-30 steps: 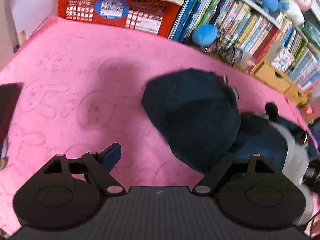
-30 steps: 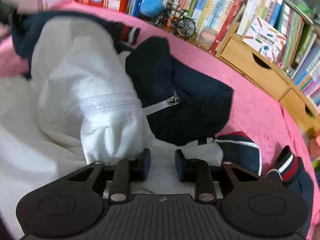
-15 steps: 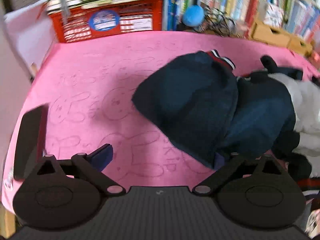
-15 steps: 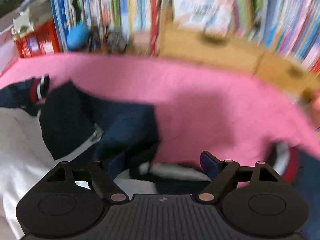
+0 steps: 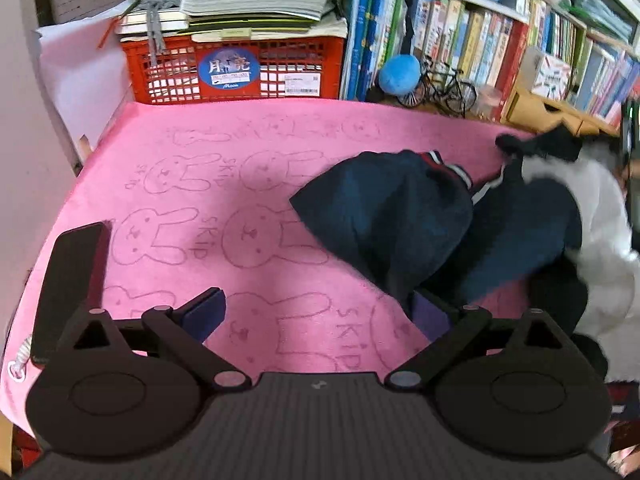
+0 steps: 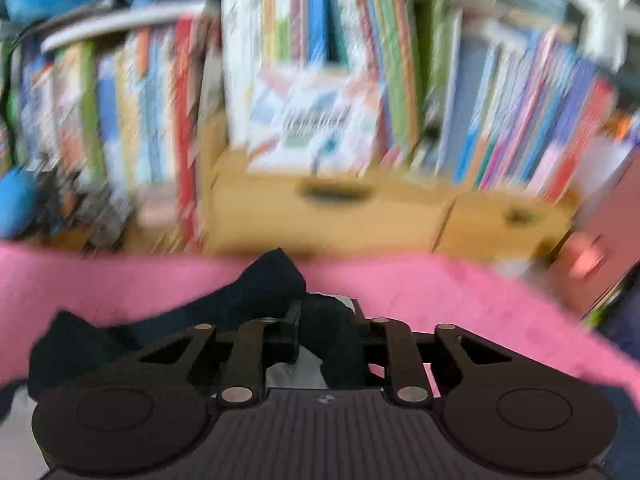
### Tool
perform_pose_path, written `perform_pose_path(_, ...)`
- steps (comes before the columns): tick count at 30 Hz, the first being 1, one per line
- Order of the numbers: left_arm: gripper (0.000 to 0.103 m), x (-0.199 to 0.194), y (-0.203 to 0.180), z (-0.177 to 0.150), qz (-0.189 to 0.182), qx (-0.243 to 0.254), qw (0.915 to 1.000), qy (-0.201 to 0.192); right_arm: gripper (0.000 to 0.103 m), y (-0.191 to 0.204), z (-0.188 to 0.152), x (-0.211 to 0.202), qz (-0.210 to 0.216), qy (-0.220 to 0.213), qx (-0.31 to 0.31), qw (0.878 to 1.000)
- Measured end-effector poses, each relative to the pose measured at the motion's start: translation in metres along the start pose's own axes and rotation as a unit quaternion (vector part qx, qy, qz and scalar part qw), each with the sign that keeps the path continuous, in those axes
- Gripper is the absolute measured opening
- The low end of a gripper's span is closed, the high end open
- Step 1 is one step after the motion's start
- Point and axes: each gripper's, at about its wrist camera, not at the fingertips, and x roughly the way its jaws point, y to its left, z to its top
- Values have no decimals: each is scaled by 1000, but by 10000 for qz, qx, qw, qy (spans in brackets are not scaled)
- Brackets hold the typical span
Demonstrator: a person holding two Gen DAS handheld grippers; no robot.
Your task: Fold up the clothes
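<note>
Pink cloth (image 5: pixel 280 152) printed with rabbits is covering the table, and the navy-and-white jacket (image 5: pixel 400 216) is lying crumpled on its right half, with a red crate (image 5: pixel 236 68) of books sitting beyond the far edge. Left gripper (image 5: pixel 320 312) is hovering wide open over bare cloth, its right finger just beside the jacket's navy edge. Right gripper (image 6: pixel 326 336) is pinching a dark fold of the jacket, though its view is blurring.
</note>
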Motion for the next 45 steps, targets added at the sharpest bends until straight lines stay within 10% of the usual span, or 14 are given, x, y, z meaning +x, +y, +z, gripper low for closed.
perform_pose_path(4, 100, 19, -1, -10, 3, 174, 9998, 131, 98, 17, 11, -45, 155, -383, -841, 9956)
perform_pose_path(7, 100, 31, 6, -13, -284, -40, 9994, 209, 98, 26, 20, -74, 1049, -238, -801, 9910)
perform_pose_path(9, 100, 36, 11, -15, -475, -224, 9984, 219, 100, 47, 22, -64, 2062, 701, -664, 9737)
perform_pose_path(11, 100, 40, 13, -16, -585, -311, 9977, 169, 98, 82, 12, -38, 2248, 1445, -764, 9606)
perform_pose_path(12, 100, 40, 14, -17, -618, -327, 9975, 131, 82, 98, 6, -26, 2169, 1684, -855, 9578)
perform_pose_path(13, 100, 41, 14, -17, -651, -337, 9973, 86, 41, 109, 1, -16, 1992, 1728, -890, 9605)
perform_pose_path(18, 100, 45, 18, -7, -664, -493, 9960, -346, 11, 150, 13, 24, 1189, 1437, -997, 9774)
perform_pose_path(24, 99, 46, 27, 18, -840, -994, 9888, -726, 13, 141, 48, 21, 810, 316, -58, 9962)
perform_pose_path(29, 102, 51, 12, -11, -732, -383, 9952, -516, 84, 150, 42, -36, 2358, 720, -805, 9658)
perform_pose_path(35, 102, 53, 2, -35, -706, -148, 9963, -466, 81, 229, 1, -31, 3202, 2685, -996, 9030)
perform_pose_path(36, 102, 50, 2, -38, -714, -103, 9961, -500, 77, 243, -5, -31, 3001, 2663, -1105, 9093)
perform_pose_path(37, 102, 46, 2, -41, -670, -25, 9962, -554, 47, 250, -2, -37, 2897, 2497, -1144, 9169)
perform_pose_path(40, 102, 34, 4, -48, -445, 101, 9962, -744, 32, 270, 13, -50, 2942, 2174, -971, 9256)
perform_pose_path(45, 102, 23, 15, -51, -347, -66, 9955, -880, 27, 311, 60, -87, 4795, 1738, -496, 8587)
